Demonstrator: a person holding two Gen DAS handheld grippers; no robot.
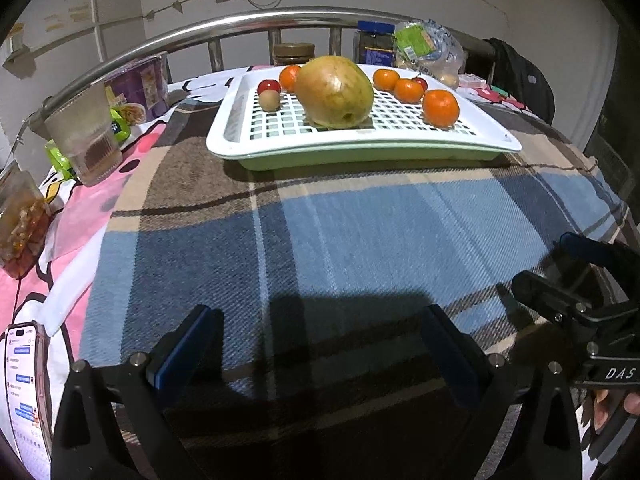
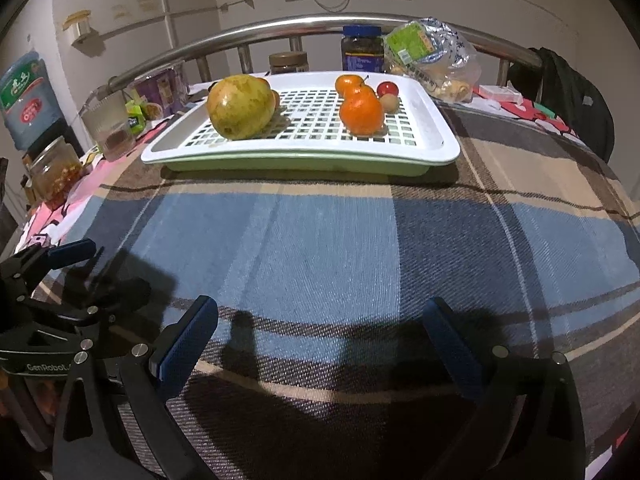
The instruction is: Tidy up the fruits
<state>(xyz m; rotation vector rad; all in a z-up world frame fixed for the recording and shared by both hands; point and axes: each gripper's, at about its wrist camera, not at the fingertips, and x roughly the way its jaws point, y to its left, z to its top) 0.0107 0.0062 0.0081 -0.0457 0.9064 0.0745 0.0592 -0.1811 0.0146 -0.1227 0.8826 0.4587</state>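
Note:
A white slotted tray (image 1: 256, 136) (image 2: 436, 136) rests on the plaid cloth at the far side. On it lie a big yellow-green mango (image 1: 335, 91) (image 2: 241, 106), several oranges (image 1: 440, 107) (image 2: 361, 114), two red cherry-like fruits (image 1: 269, 86) (image 2: 387, 89) and a small tan round fruit (image 1: 269, 100) (image 2: 389, 102). My left gripper (image 1: 316, 344) hovers open over the near cloth, nothing between its fingers. My right gripper (image 2: 320, 340) is likewise open and empty, well short of the tray. Each gripper shows at the edge of the other's view.
A steel rail (image 1: 240, 24) runs behind the tray, with jars (image 2: 362, 54) and a snack bag (image 2: 436, 60) beside it. At the left stand a plastic cup (image 1: 86, 136), a jar of preserved food (image 1: 20, 232) and a phone (image 1: 24, 392). A dark backpack (image 2: 568, 96) hangs at right.

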